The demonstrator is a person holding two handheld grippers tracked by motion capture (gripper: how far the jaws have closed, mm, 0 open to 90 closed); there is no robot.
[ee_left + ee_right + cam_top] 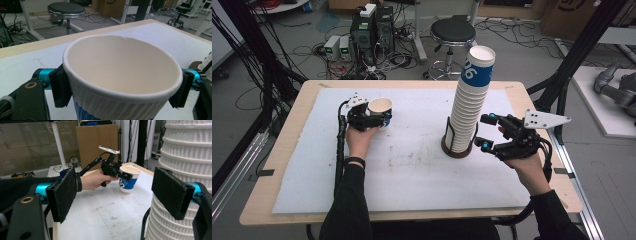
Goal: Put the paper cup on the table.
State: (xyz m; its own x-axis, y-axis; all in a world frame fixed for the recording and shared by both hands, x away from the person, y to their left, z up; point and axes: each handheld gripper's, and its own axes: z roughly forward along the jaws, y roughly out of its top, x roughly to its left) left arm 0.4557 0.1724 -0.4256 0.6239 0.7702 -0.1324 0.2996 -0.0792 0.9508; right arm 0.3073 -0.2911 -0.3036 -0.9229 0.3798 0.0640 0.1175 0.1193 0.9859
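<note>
My left gripper (379,119) pinches a single paper cup (380,107), upright, left of centre in the high view. My right gripper (486,133) waits with jaws spread beside the tall cup stack (469,100), right of centre on the white mat (412,165).

The high view looks forward and down from above the person's side of the counter (412,170), taking in the whole white mat, both forearms and the floor beyond with a round stool (453,32). The left gripper view rides low and very close behind a single paper cup (122,75), facing across the counter toward that same stool (66,9). The right gripper view sits just beside the tall cup stack (185,157) and faces sideways over the counter; it shares with the high view the left tongs (119,174) and the cup (128,182) in them.
</note>
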